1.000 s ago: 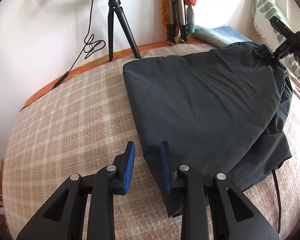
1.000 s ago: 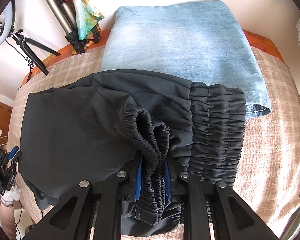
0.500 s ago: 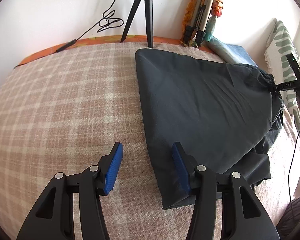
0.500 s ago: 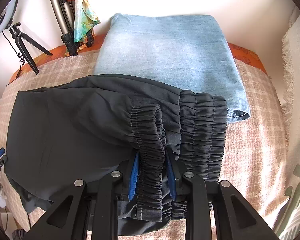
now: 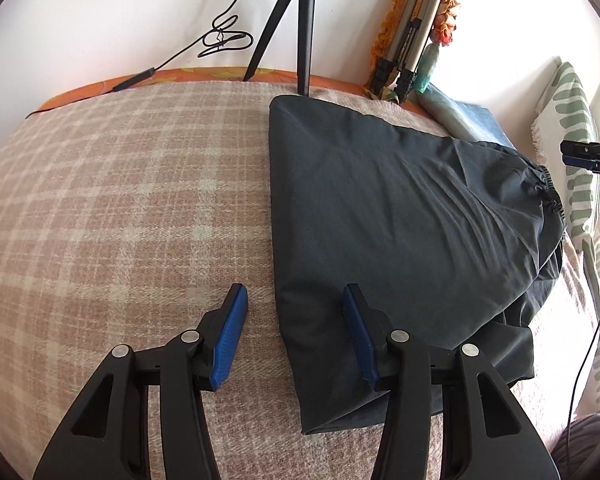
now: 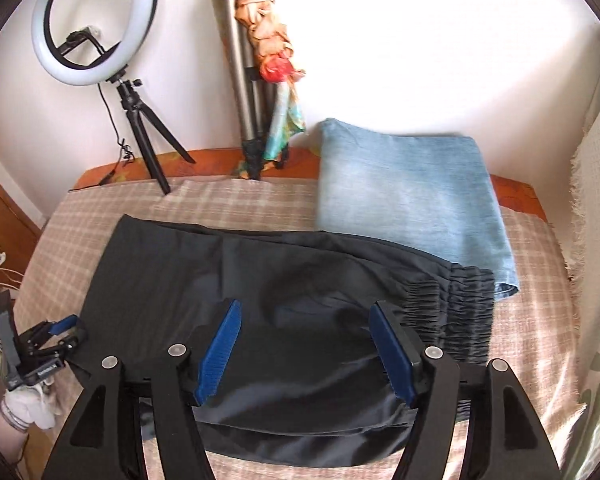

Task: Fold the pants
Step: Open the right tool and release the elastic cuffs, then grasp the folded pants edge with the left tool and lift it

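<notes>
Jeans (image 6: 412, 196) folded beside dark pants (image 6: 260, 280); tripod (image 6: 148, 152) behind.

White wall (image 6: 420, 40) at the far side, bright with daylight, almost washed out. Below it a bed spread with a beige checked blanket (image 5: 120, 200), and an orange patterned edge (image 6: 212, 160) peeks out along the far side. A ring light (image 6: 94, 20) on a small black tripod (image 6: 148, 136) stands at the far left, its cable (image 5: 220, 36) looping against the wall. Beside it a silver tripod (image 6: 240, 80), folded, leans on the wall, a colourful scarf (image 6: 272, 48) knotted round it. Off to the right, a white cushion with green leaf shapes (image 5: 576, 128). Brown wooden furniture (image 6: 4, 208) at the left.
</notes>
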Tool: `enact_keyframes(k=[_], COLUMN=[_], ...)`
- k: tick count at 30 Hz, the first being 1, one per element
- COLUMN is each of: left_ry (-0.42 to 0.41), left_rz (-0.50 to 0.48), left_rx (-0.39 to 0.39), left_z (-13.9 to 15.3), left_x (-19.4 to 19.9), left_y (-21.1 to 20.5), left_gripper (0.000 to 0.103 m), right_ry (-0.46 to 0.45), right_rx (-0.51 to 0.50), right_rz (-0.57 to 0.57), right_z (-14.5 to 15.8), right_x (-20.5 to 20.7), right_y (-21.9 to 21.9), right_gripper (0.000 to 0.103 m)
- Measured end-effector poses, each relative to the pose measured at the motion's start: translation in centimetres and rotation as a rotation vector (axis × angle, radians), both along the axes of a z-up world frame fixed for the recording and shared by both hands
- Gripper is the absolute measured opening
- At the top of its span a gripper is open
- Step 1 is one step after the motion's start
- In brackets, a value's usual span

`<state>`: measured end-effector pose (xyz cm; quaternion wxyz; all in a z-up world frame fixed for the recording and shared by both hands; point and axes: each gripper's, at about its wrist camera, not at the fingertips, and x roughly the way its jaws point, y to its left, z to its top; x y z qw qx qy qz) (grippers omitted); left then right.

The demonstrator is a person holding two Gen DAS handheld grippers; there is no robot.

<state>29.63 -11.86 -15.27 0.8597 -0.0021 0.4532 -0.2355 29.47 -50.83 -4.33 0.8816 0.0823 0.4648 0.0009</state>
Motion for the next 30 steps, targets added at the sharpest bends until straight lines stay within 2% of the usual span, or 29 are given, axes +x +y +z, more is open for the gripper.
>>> enact_keyframes(k=[6,9,13,16,22,26,28,30], left_ry=[0.006,0.002,-0.01,-0.025,-0.035,-0.051,-0.058,-0.06], left_rz=[-0.005,-0.006,-0.014,-0.026,-0.032,-0.045,-0.049,-0.055], left_rx=[-0.034,-0.068,-0.125,-0.131,-0.153,-0.15,-0.143,-0.135], left_z=[0.1,0.3,0.9,1.2,1.4,1.5,1.5,1.5], left_x=[-0.1,-0.2,-0.6,-0.9,-0.8,-1.0,-1.1,-1.1], left_y=[0.0,0.1,0.1,-0.2,0.1,-0.1,-0.3,-0.6], left_gripper=[0.018,0.011,0.01,0.01,0.01,0.01,0.01,0.01], right_ry=[0.009,0.042,0.098,0.14,0.229,0.287,0.323,0.321], right_rx=[0.076,0.108,0.132,0.128,0.027,-0.077,-0.134,-0.188], right_rz=[0.155,0.238,0.329,0.356,0.34,0.331,0.332,0.335], right_z=[-0.6,-1.8,-4.1,-6.1,-9.6,-11.2,-12.2,-12.4], right_x=[3.3,5.7,9.0,11.3,15.1,17.1,17.6,17.8], right_y=[8.3,13.2,19.3,22.8,26.5,28.2,28.9,29.4], right_gripper=[0.069,0.069,0.069,0.069,0.069,0.068,0.066,0.058])
